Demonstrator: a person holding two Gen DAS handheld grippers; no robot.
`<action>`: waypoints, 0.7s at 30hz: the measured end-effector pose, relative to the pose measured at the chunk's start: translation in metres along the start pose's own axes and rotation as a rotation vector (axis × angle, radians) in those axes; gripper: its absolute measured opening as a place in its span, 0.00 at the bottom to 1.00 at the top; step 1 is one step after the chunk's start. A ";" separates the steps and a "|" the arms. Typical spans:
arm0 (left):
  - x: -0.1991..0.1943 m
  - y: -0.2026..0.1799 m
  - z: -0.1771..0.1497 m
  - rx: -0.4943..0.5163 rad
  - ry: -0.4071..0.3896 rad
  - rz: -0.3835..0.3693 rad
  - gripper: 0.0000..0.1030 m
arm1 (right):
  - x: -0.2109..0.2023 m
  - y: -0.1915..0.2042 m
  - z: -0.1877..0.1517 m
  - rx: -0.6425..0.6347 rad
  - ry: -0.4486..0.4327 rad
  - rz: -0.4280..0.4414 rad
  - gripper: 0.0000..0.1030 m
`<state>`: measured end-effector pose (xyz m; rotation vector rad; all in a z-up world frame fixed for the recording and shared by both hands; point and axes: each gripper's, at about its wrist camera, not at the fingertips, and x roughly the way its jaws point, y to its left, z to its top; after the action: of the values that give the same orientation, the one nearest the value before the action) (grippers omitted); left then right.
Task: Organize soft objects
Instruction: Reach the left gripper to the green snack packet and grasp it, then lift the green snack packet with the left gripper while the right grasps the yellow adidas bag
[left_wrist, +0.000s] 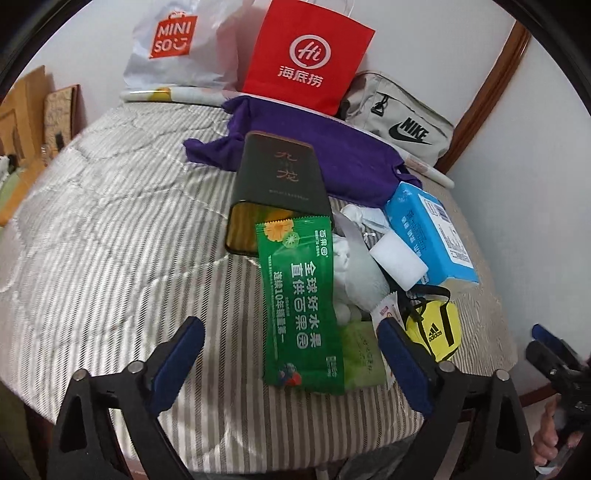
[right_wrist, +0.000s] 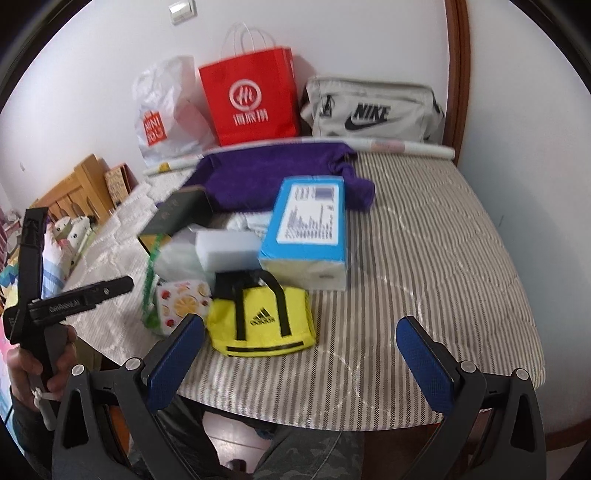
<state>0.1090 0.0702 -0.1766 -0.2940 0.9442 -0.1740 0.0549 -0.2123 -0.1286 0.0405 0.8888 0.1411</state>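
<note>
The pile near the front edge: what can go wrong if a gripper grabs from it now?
The green packet leans on the dark tin and overlaps the white toy; pulling it may shift both. The yellow bag lies near the edge of the table, so a push from the open right gripper could drop it.

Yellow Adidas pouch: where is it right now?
The yellow Adidas pouch lies near the front edge of the striped mattress, just ahead of the blue tissue pack, nearer the open right gripper's left finger.
</note>
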 end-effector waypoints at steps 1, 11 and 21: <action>0.003 0.001 0.001 0.005 0.001 -0.017 0.88 | 0.005 -0.002 -0.001 0.003 0.013 0.001 0.99; 0.027 -0.002 0.007 0.086 0.015 -0.092 0.60 | 0.030 -0.010 -0.003 0.029 0.092 0.019 0.99; 0.028 0.018 0.007 0.043 0.003 -0.148 0.31 | 0.032 -0.001 0.000 0.026 0.115 0.070 0.99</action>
<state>0.1313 0.0804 -0.1998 -0.3243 0.9206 -0.3298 0.0750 -0.2087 -0.1535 0.0888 1.0047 0.1985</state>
